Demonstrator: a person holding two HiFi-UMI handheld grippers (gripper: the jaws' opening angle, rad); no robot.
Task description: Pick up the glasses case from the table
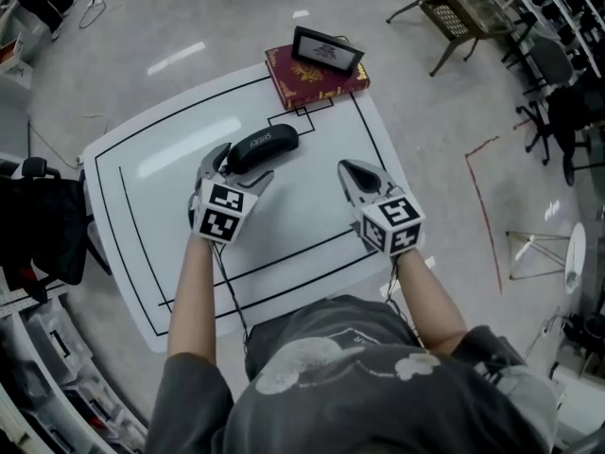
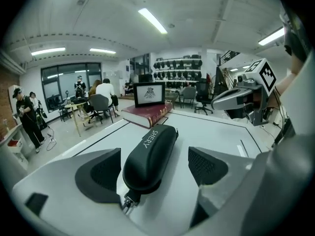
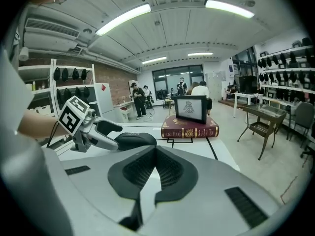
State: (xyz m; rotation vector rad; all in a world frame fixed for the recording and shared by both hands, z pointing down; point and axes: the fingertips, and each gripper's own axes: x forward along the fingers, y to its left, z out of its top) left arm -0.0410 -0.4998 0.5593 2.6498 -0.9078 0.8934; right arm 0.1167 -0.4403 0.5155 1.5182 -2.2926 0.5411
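Observation:
The black glasses case [image 1: 269, 144] lies on the white table [image 1: 312, 216], at a slant near the far middle. My left gripper [image 1: 236, 169] is open, its jaws either side of the case's near end. In the left gripper view the case [image 2: 150, 156] runs away between the two pads [image 2: 101, 170], with a gap on each side and a small zip pull at its near tip. My right gripper [image 1: 350, 170] hovers over the table to the right of the case, jaws shut and empty. In the right gripper view its pads [image 3: 170, 168] meet, and the case [image 3: 135, 140] lies ahead to the left.
A dark red book [image 1: 317, 78] with a small framed picture [image 1: 326, 50] on it lies at the table's far edge, just beyond the case. A wire side table [image 1: 473, 8] and office chairs [image 1: 553, 64] stand at the far right. A black bag [image 1: 38, 225] is by the table's left edge.

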